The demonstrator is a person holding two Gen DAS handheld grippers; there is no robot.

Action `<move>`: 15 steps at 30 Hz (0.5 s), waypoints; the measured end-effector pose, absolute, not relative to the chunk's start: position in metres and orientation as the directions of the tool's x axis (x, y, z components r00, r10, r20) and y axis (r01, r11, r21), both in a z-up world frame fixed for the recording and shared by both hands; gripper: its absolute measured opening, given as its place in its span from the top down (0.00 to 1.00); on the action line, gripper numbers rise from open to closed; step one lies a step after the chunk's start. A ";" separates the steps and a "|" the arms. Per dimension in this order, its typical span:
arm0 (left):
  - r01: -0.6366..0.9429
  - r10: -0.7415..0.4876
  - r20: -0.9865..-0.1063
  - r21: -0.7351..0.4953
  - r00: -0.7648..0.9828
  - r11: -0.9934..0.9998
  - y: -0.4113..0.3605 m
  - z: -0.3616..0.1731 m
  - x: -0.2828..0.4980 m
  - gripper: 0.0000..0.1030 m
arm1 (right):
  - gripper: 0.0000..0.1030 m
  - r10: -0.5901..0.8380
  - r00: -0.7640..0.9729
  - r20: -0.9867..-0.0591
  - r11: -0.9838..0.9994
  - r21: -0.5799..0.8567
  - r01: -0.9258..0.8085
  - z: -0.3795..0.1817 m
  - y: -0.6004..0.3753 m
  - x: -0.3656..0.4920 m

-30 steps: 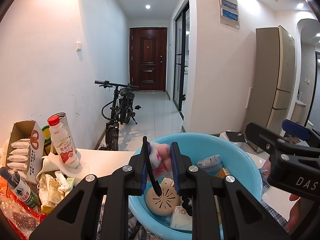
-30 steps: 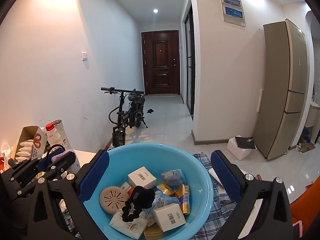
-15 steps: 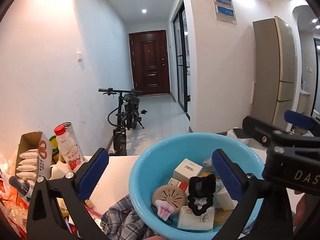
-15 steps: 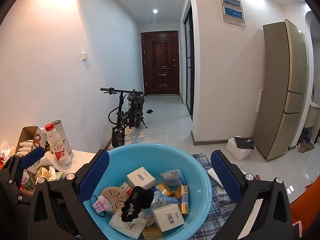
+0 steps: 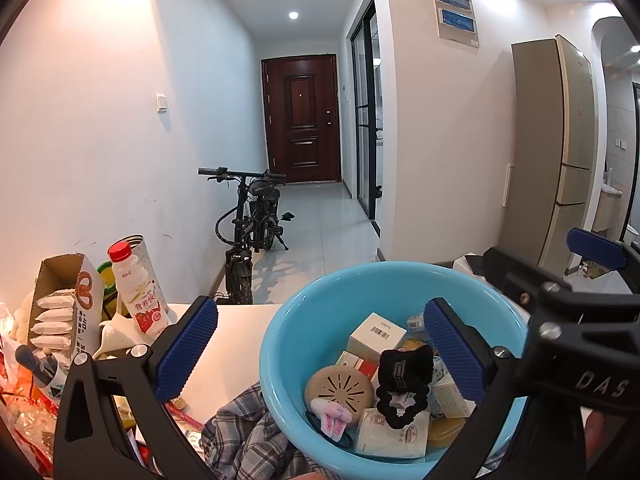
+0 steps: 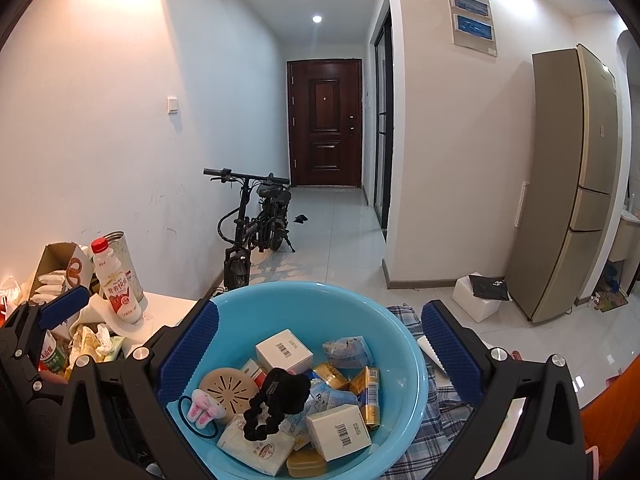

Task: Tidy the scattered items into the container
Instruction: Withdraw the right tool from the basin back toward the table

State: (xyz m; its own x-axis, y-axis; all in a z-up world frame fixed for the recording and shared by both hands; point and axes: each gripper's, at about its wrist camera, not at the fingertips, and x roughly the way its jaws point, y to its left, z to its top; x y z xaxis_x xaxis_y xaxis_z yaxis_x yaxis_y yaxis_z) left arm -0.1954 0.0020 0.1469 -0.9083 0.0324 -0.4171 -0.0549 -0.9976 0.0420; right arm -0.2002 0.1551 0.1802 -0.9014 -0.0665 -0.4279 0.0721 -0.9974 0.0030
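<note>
Both the left gripper (image 5: 320,344) and right gripper (image 6: 318,346) hover empty, jaws spread wide, over the blue basin (image 6: 404,344) on the table (image 5: 236,320); its light, soft bunny hair tie (image 6: 202,402) lies inside, best pinched at the plush.

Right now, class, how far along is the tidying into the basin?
Done: the basin holds boxes, a black scrunchie and a bunny hair tie. In hand: nothing; left gripper and right gripper are open. Left: the bottle and clutter on the table.
</note>
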 end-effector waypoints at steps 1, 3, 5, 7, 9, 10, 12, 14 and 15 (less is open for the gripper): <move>-0.056 0.033 -0.415 0.043 -0.909 -0.997 0.002 0.147 -0.195 0.01 | 0.00 -0.066 -0.900 -0.430 -0.997 -0.002 0.075 0.180 0.154 -0.201; -0.053 0.029 -0.412 0.048 -0.911 -0.997 0.002 0.148 -0.194 0.01 | 0.00 -0.066 -0.901 -0.430 -0.997 -0.007 0.076 0.181 0.153 -0.201; -0.052 0.028 -0.412 0.046 -0.911 -0.998 0.002 0.148 -0.194 0.01 | 0.00 -0.065 -0.901 -0.428 -0.997 -0.007 0.075 0.181 0.153 -0.200; -0.048 0.029 -0.414 0.037 -0.910 -0.998 0.000 0.148 -0.195 0.00 | 0.00 -0.061 -0.903 -0.426 -0.997 -0.013 0.073 0.181 0.153 -0.200; -0.042 0.026 -0.415 0.030 -0.909 -0.999 -0.002 0.149 -0.196 0.00 | 0.00 -0.054 -0.905 -0.421 -0.998 -0.018 0.068 0.181 0.154 -0.200; -0.038 0.024 -0.416 0.026 -0.909 -0.999 -0.003 0.149 -0.196 0.00 | 0.00 -0.053 -0.906 -0.420 -0.998 -0.018 0.067 0.181 0.154 -0.200; -0.030 0.020 -0.418 0.018 -0.908 -0.999 -0.007 0.149 -0.197 0.01 | 0.00 -0.051 -0.906 -0.419 -0.998 -0.018 0.064 0.182 0.155 -0.200; -0.021 0.014 -0.422 0.011 -0.906 -1.000 -0.010 0.150 -0.198 0.00 | 0.00 -0.047 -0.907 -0.419 -0.998 -0.018 0.060 0.182 0.157 -0.200; -0.015 0.010 -0.424 0.009 -0.906 -1.000 -0.012 0.150 -0.199 0.00 | 0.00 -0.047 -0.907 -0.418 -0.998 -0.016 0.059 0.182 0.158 -0.201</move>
State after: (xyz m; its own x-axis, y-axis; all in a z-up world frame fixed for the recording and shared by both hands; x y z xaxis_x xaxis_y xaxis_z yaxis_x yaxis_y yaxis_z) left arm -0.1987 -0.0116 0.1500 -0.9056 0.0101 -0.4240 -0.0151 -0.9998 0.0085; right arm -0.2006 0.1585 0.1822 -0.9071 -0.0468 -0.4183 0.0588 -0.9981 -0.0158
